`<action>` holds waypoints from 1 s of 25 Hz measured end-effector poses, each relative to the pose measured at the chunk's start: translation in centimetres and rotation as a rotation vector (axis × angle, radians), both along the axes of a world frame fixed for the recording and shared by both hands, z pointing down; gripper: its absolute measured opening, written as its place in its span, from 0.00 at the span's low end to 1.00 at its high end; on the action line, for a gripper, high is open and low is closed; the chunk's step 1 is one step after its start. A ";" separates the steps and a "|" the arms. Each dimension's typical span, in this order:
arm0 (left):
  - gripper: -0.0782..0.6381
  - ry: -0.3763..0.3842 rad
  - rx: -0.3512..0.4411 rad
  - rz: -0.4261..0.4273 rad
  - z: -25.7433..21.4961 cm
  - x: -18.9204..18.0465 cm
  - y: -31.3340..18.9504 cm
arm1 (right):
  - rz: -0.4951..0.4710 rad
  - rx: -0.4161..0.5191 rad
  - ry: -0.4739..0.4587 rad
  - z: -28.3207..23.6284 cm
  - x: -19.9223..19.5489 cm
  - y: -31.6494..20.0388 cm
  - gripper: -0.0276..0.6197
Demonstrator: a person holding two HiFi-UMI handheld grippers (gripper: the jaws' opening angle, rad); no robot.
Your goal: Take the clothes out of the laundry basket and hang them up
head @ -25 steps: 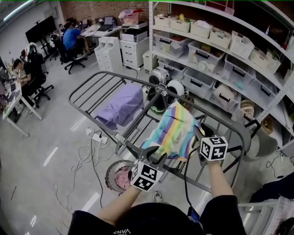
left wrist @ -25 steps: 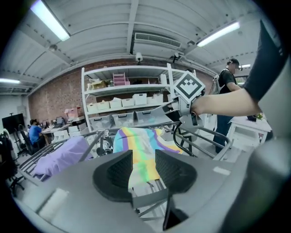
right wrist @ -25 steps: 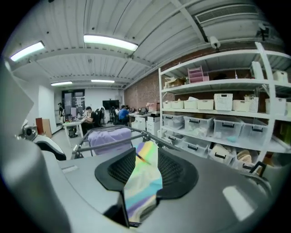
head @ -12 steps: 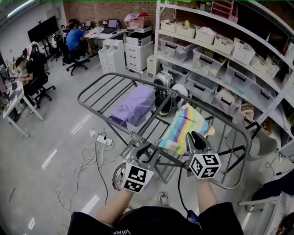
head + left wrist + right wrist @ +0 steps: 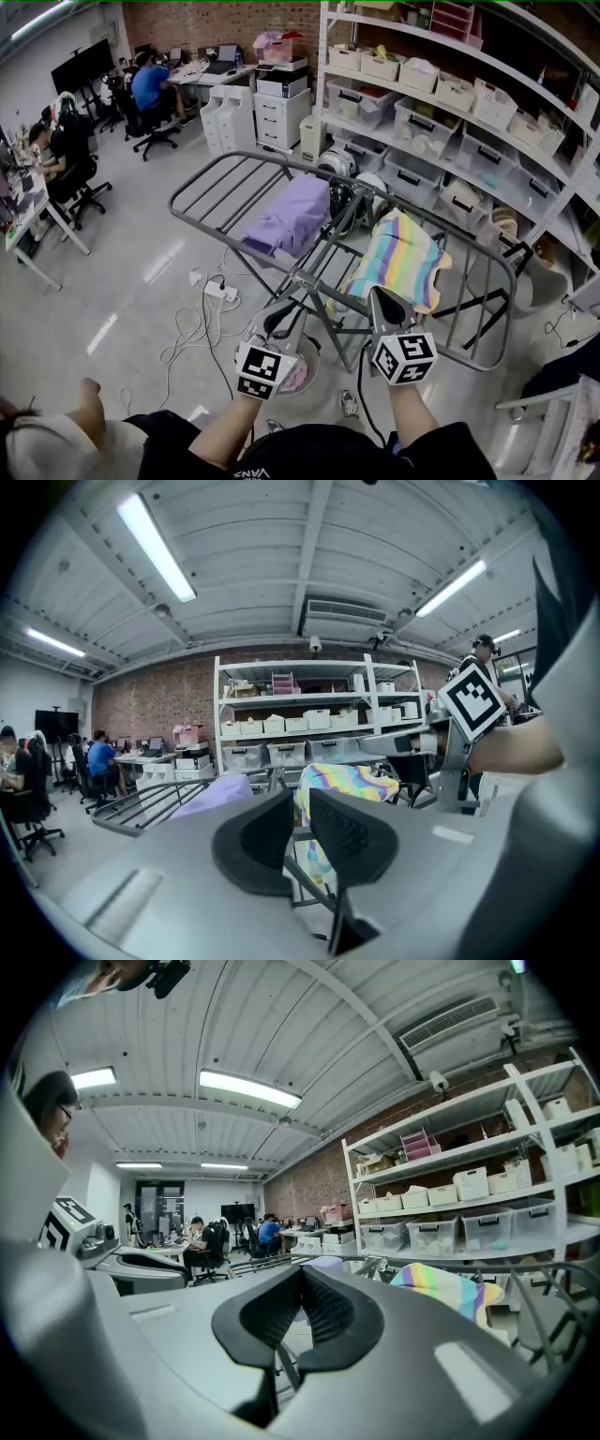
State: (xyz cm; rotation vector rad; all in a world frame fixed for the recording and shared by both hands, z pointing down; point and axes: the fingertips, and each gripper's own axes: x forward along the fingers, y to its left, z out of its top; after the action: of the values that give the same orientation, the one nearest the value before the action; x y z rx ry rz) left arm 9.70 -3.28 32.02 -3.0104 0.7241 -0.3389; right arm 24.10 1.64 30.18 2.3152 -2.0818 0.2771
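Note:
A rainbow-striped cloth [image 5: 403, 261] [image 5: 342, 780] [image 5: 445, 1288] hangs over the right wing of the grey drying rack [image 5: 302, 275]. A purple cloth [image 5: 286, 217] [image 5: 211, 794] lies on the left wing. Below the rack stands the round laundry basket [image 5: 312, 349] with something pink in it. My left gripper [image 5: 281, 323] [image 5: 300, 803] is short of the rack's near edge. Its jaws have just been closing, a narrow gap remains, and nothing is between them. My right gripper [image 5: 382, 300] [image 5: 300, 1283], just short of the striped cloth, has closed and is shut with nothing in it.
Tall shelves with storage bins [image 5: 450, 112] run along the right. A power strip and cables [image 5: 220, 291] lie on the floor left of the rack. White drawer units [image 5: 225, 112] and people at desks [image 5: 150, 84] are at the back left.
Both grippers have drawn back from the striped cloth toward me, and it stays draped on the rack. Both pairs of jaws have narrowed, the right one until shut.

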 end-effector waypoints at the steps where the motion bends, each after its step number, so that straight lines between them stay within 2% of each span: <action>1: 0.18 0.004 0.001 -0.001 0.2 -0.7 -0.1 | -0.002 -0.002 -0.003 0.3 -0.8 0.1 0.05; 8: 0.11 0.022 0.003 -0.001 0.9 -4.9 -0.3 | -0.021 -0.036 -0.023 2.5 -5.8 0.4 0.05; 14: 0.11 0.041 0.005 -0.008 1.0 -7.9 -0.2 | -0.045 -0.059 -0.048 3.7 -9.7 0.7 0.05; 25: 0.11 0.050 -0.023 -0.034 2.9 -11.7 0.2 | -0.054 -0.086 -0.065 5.5 -13.4 1.1 0.05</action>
State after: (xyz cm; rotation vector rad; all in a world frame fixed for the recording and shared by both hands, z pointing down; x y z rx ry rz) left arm -1.97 -3.12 34.87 -3.0418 0.7816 -0.2757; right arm 10.74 2.78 35.68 2.2268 -2.1124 0.4370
